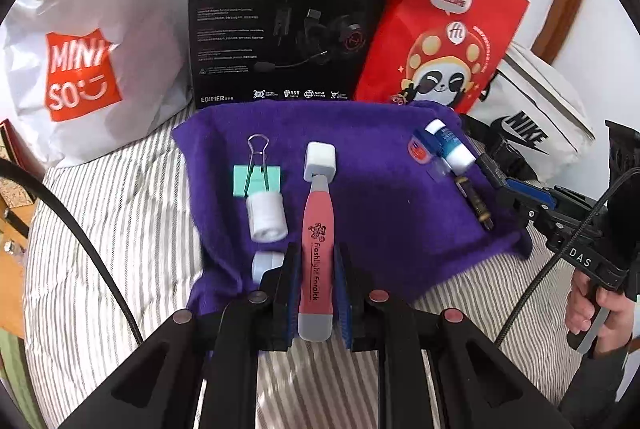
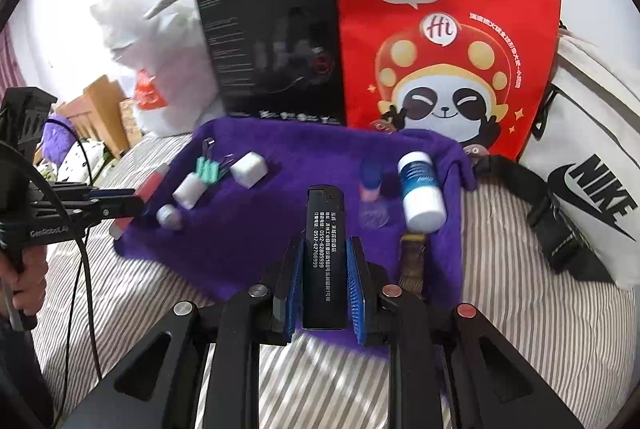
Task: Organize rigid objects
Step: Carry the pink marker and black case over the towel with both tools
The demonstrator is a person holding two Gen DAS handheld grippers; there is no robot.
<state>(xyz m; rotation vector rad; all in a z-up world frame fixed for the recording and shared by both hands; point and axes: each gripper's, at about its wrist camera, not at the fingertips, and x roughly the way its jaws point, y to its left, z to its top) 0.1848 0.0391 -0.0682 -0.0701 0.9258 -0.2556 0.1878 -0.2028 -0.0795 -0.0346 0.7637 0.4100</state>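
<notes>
Left wrist view: left gripper [image 1: 316, 281] clamped on a pink flashlight earpick [image 1: 318, 249], gray end nearest, lengthwise between the blue pads [image 1: 346, 293], raised over a purple cloth [image 1: 372, 213]. Beyond, on the cloth: white roll [image 1: 266, 217], green binder clip [image 1: 257, 179], white cube [image 1: 320, 159].

Right wrist view: right gripper [image 2: 324, 283] closed around a black lighter [image 2: 324, 257], upright between the pads [image 2: 354, 293], above the cloth's near edge. Farther right: clear small bottle [image 2: 372, 197], white-capped blue bottle [image 2: 420, 189]. Behind: black headset box [image 2: 276, 49], red panda bag [image 2: 448, 29].
</notes>
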